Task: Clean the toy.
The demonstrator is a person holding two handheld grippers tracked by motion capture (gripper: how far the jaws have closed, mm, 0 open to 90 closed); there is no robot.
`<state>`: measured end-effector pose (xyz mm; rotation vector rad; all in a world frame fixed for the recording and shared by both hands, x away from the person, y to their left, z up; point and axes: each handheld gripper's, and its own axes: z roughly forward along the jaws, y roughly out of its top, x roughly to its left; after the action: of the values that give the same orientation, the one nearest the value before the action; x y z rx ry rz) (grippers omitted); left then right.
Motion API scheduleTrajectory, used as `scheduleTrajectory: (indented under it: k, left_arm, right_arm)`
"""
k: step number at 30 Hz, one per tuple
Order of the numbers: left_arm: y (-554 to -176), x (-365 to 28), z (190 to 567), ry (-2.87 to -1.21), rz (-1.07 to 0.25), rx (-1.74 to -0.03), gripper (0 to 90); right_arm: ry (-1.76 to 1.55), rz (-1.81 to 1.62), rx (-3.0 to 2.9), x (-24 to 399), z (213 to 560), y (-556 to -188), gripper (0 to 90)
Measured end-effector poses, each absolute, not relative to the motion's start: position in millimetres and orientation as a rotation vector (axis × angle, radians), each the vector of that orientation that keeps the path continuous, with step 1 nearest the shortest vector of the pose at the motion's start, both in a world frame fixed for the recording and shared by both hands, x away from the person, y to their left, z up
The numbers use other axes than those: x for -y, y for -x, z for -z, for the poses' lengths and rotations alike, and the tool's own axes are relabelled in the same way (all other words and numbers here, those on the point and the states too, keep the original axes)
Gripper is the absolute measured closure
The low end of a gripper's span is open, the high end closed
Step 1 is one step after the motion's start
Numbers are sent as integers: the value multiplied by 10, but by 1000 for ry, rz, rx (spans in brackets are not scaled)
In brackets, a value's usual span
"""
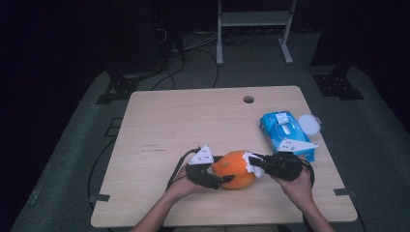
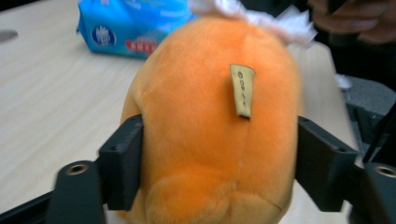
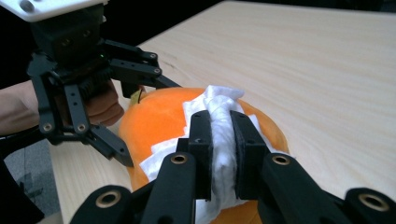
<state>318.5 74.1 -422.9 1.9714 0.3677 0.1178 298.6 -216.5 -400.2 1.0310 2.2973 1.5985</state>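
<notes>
An orange plush toy lies near the front edge of the wooden table. My left gripper comes in from the left, and both its jaws press into the toy's sides; a tan fabric tag shows on the plush. My right gripper reaches in from the right, shut on a crumpled white wipe. The wipe lies against the top of the toy. The right gripper view also shows the left gripper straddling the toy's far side.
A blue pack of wet wipes lies at the table's right side, with a round white lid beside it. A cable hole sits near the far edge. Beyond the table stands a white metal frame.
</notes>
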Motion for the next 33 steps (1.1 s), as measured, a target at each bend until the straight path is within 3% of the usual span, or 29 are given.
scheduleTrajectory:
  k: [7,13,19,24,33]
  left_arm:
    - [-3173,-744,4196,-2039,-124,-419,285]
    - [-3129,-646,4208,-2053,-140,-408,275]
    - [-3215,-749,4290,-1984,-151,-366,112]
    - [-3289,-779,4415,-1962,-100,-363,42]
    - [-3344,-824,4544,-1941,-71,-353,25]
  right_arm:
    - [-1066,-1590,-2335,2094,4120,-3029,800]
    - [-935,-1616,-2356,1883,3971,-2897,797]
    - [-940,-1549,-2368,1897,4038,-2931,795]
    - [-978,-1560,-2363,1996,4083,-2980,794]
    - [-995,-1551,-2370,2029,4125,-3015,794]
